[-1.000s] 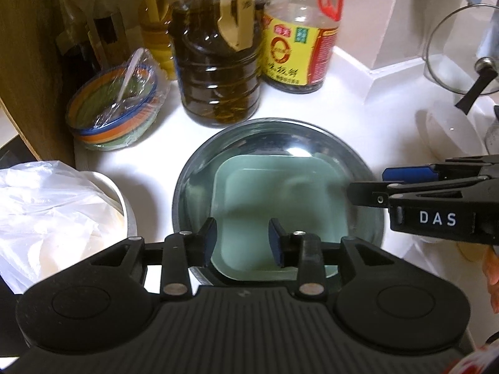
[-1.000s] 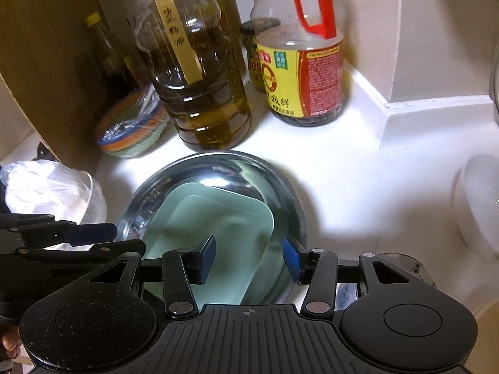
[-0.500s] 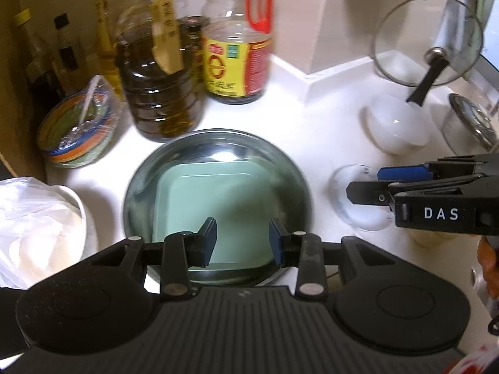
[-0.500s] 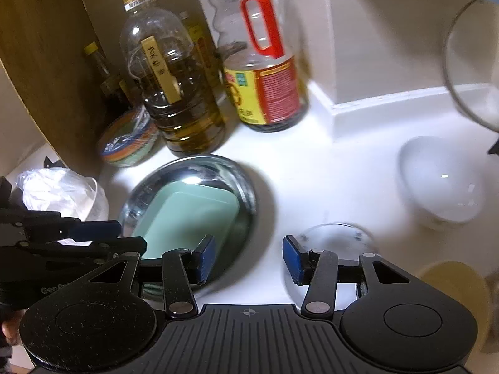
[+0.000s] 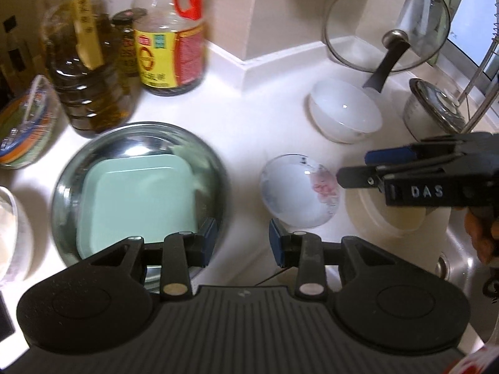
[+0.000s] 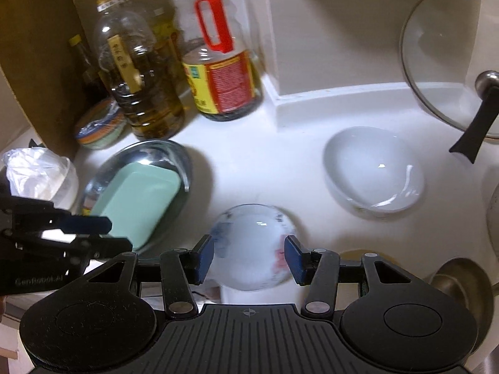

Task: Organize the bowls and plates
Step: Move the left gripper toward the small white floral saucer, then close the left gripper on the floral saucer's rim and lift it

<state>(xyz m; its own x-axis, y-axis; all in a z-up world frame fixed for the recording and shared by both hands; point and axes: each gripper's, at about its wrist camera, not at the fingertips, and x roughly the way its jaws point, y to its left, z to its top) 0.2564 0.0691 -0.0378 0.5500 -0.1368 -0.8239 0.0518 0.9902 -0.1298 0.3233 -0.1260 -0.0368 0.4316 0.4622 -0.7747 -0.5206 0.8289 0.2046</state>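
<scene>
A round steel plate [image 5: 62, 187] lies on the white counter with a square pale green plate [image 5: 137, 199] in it; both also show in the right wrist view [image 6: 137, 199]. A small patterned bowl [image 5: 296, 193] stands to their right. My left gripper [image 5: 241, 244] is open and empty, above the counter between the steel plate and the small bowl. My right gripper [image 6: 249, 257] is open, its fingers on either side of the small bowl [image 6: 249, 246], not touching it. A white bowl [image 6: 371, 174] sits further back right.
Oil and sauce bottles [image 5: 168, 31] stand at the back left beside a striped bowl [image 5: 21, 131]. A bag-covered bowl [image 6: 40, 174] is at the left. A glass lid [image 5: 386, 21] leans at the back right. A yellowish bowl [image 5: 383, 215] and a metal sink [image 5: 461, 268] lie right.
Both grippers have pulled back and swung right, away from the steel plate. The right gripper has opened wider and now frames the small patterned bowl. The left gripper has opened wider too.
</scene>
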